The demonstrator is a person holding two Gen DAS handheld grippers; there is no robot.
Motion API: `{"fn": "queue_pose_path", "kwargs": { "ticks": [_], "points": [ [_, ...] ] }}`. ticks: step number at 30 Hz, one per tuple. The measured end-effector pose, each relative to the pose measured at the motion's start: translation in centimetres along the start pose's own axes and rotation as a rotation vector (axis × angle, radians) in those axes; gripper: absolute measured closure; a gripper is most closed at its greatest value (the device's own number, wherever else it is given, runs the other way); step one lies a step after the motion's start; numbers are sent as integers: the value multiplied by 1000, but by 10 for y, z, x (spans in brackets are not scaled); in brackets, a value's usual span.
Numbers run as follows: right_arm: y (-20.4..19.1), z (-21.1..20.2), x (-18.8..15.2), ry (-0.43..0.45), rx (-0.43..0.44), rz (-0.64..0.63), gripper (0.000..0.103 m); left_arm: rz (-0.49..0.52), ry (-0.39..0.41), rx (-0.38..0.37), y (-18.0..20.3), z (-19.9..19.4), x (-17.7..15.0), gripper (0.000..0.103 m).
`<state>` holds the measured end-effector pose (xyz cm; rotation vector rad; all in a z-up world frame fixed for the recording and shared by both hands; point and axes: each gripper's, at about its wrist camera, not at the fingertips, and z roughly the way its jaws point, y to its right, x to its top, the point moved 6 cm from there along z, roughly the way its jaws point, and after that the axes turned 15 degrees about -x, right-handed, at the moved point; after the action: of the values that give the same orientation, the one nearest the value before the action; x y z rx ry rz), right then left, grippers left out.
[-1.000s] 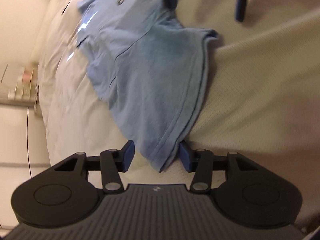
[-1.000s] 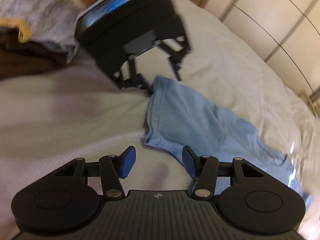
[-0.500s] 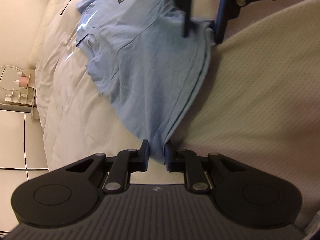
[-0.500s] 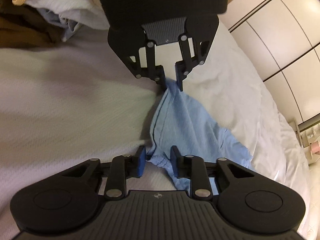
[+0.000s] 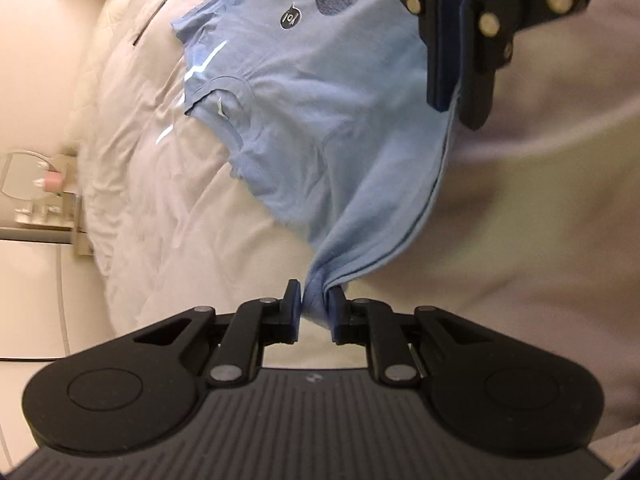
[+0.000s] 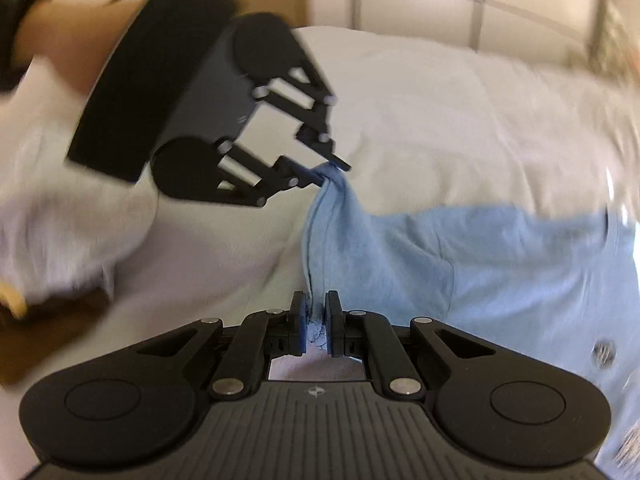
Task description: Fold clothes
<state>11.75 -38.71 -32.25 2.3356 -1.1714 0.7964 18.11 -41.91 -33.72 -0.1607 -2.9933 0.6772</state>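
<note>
Gripping the hem at two corners is as far as we have got, by our judgement; no fold is laid yet.

Nearest to us in the left wrist view, our left gripper (image 5: pixel 314 312) has its blue pads pinched narrow on a bunched corner of the light blue cotton T-shirt (image 5: pixel 340 120). In the right wrist view our right gripper (image 6: pixel 316 326) is likewise clamped tight on the other hem corner, a little crumple of blue cloth showing between its pads. So both claws hold the shirt and neither is wide.

Between the two grips the hem edge runs taut and lifted, while the shirt's body slopes away and down onto the pale cream quilted bedspread (image 5: pixel 160 208). Further out, the neckline and a dark printed motif lie flat on the bed, with a sleeve spread toward the far side. The shirt looks roughly spread out rather than doubled anywhere.

We judge that what is left is nearly everything: carrying the hem over toward the collar, laying it down square, tucking in the sleeves, then halving again. The right wrist view is smeared with blur, so we cannot tell how level the hem is.

Beyond the shirt, at the left edge of the right wrist view, a heap of other garments in grey and brown (image 6: pixel 48 264) waits, seemingly unfolded. Farthest off stands a small bedside shelf with a round mirror (image 5: pixel 28 176).
</note>
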Motion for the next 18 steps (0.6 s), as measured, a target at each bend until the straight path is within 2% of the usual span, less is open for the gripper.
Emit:
{"fn": "queue_pose_path", "kwargs": {
  "ticks": [2, 5, 14, 18],
  "points": [
    [19, 2, 1, -36, 12, 124, 95, -1, 12, 0, -10, 3, 12, 90],
    [40, 2, -7, -74, 16, 241, 95, -1, 30, 0, -24, 7, 29, 90],
    [89, 10, -28, -149, -17, 446, 94, -24, 63, -10, -51, 33, 64, 86],
    [100, 12, -37, -181, -26, 501, 94, -110, 47, -15, -60, 45, 62, 85]
  ]
}}
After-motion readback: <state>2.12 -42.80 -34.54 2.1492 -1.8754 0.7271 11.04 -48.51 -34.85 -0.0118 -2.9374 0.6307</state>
